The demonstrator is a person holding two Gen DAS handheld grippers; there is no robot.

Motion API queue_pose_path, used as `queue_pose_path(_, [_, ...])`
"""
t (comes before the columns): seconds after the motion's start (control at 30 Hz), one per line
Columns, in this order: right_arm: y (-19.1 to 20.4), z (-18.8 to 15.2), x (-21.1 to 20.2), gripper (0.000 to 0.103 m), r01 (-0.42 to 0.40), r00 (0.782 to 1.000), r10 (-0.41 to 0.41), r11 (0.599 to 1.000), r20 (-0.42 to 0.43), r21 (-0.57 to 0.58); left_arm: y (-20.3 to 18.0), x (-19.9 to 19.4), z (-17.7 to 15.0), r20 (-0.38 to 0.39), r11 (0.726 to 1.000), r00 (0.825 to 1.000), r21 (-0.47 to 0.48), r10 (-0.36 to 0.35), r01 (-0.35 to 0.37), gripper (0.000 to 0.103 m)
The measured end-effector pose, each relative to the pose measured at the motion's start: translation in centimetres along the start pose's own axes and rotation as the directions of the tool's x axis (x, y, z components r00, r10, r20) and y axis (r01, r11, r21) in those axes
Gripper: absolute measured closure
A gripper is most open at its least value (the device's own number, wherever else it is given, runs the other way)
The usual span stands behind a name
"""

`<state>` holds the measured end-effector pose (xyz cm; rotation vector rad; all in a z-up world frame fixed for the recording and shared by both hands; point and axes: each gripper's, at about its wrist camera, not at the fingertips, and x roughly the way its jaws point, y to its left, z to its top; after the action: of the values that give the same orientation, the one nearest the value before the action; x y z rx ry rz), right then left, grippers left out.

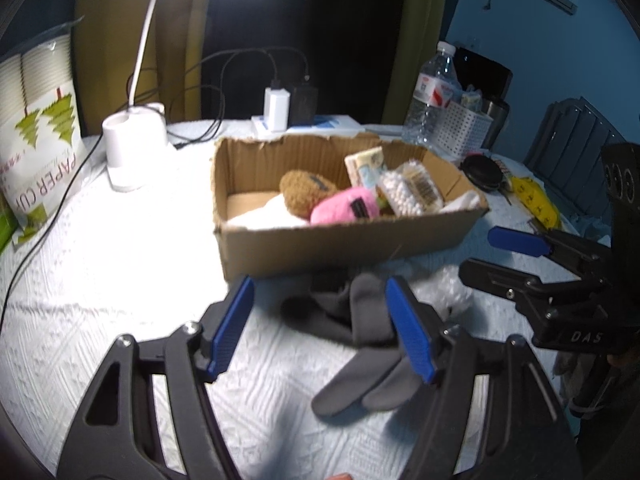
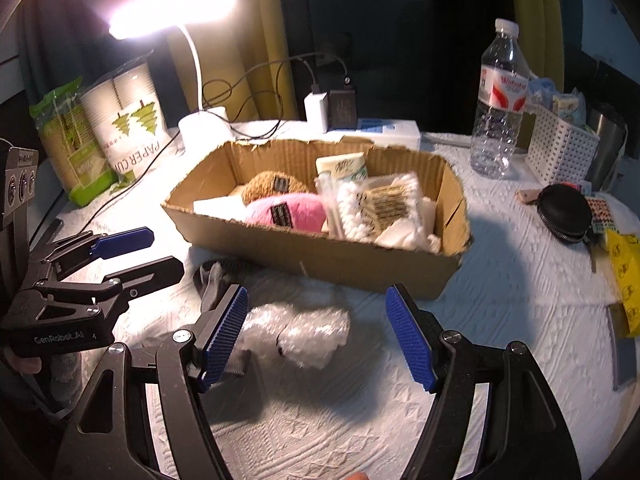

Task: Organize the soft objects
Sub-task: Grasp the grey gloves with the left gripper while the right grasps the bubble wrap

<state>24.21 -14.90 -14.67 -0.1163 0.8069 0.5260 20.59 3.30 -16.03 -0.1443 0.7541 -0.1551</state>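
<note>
Grey socks (image 1: 362, 344) lie loose on the white quilted tabletop (image 1: 120, 300), nearest the left claw (image 1: 322, 328) — its blue pads spread wide, holding nothing. Just beside them, a crumpled clear plastic bag (image 2: 304, 332) sits between the right claw's (image 2: 316, 336) fingers, which also stand apart and empty. Beyond both, the cardboard box (image 2: 320, 256) holds a pink plush (image 2: 288, 210), a brown plush (image 2: 272, 186) and a pack of cotton swabs (image 2: 380, 204). Farther back — a lit desk lamp (image 2: 200, 124) and a water bottle (image 2: 498, 100).
</note>
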Motion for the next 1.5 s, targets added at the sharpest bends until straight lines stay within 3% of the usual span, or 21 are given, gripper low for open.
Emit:
queue_pose_path(0.13, [0.1, -0.8, 1.0, 0.028, -0.010, 1.000, 0.010, 1.000, -0.025, 0.007, -0.1, 0.3, -1.1, -0.025, 1.000, 1.000, 0.002, -0.008, 0.008, 0.031])
queue_pose_path(0.2, [0.1, -1.1, 1.5, 0.028, -0.016, 0.999, 0.016, 1.000, -0.037, 0.012, -0.2, 0.5, -1.6, -0.039, 1.000, 0.999, 0.007, -0.018, 0.018, 0.022])
queue_pose_path(0.47, [-0.5, -2.1, 3.7, 0.028, -0.081, 0.993, 0.087, 0.995, -0.082, 0.065, -1.0, 2.5, -2.7, -0.107, 1.000, 0.994, 0.028, -0.005, 0.008, 0.021])
queue_pose_path(0.53, [-0.9, -2.3, 4.2, 0.032, -0.091, 0.990, 0.098, 0.993, -0.096, 0.078, -1.5, 2.9, -2.6, -0.115, 0.999, 0.993, 0.038, -0.003, 0.007, 0.021])
queue_pose_path(0.57, [-1.0, -2.4, 4.2, 0.044, -0.105, 0.989, 0.113, 0.991, -0.099, 0.086, -1.6, 3.2, -2.6, -0.119, 0.999, 0.993, 0.045, -0.002, 0.007, 0.021])
queue_pose_path(0.7, [-1.4, -2.3, 3.7, 0.057, -0.114, 0.990, 0.120, 0.990, -0.075, 0.084, -2.5, 4.2, -2.4, -0.141, 0.997, 0.990, 0.078, 0.007, 0.004, 0.021])
queue_pose_path(0.97, [-2.8, -2.1, 1.9, 0.060, -0.100, 0.994, 0.103, 0.992, -0.028, 0.074, -4.1, 5.8, -2.0, -0.155, 0.992, 0.987, 0.126, 0.030, -0.010, 0.022])
queue_pose_path(1.03, [-3.0, -2.1, 1.6, 0.060, -0.094, 0.995, 0.096, 0.993, -0.022, 0.077, -4.4, 5.9, -2.0, -0.153, 0.990, 0.988, 0.142, 0.021, 0.001, 0.031])
queue_pose_path(1.1, [-3.4, -2.3, 1.2, 0.060, -0.087, 0.996, 0.088, 0.993, -0.018, 0.080, -4.9, 5.8, -2.0, -0.157, 0.987, 0.987, 0.154, -0.011, 0.036, 0.053])
queue_pose_path(1.2, [-3.7, -2.5, 0.5, 0.060, -0.074, 0.997, 0.075, 0.994, -0.010, 0.082, -5.8, 5.6, -2.1, -0.153, 0.982, 0.988, 0.181, -0.026, 0.054, 0.068])
queue_pose_path(1.3, [-3.7, -2.4, -0.4, 0.060, -0.064, 0.998, 0.063, 0.995, 0.005, 0.079, -5.7, 4.8, -1.9, -0.121, 0.988, 0.992, 0.145, -0.039, 0.057, 0.079])
queue_pose_path(1.5, [-3.2, -1.6, -2.4, 0.060, -0.049, 0.998, 0.047, 0.997, 0.045, 0.062, -5.7, 2.2, -0.9, -0.037, 0.991, 0.998, 0.122, -0.059, 0.063, 0.089])
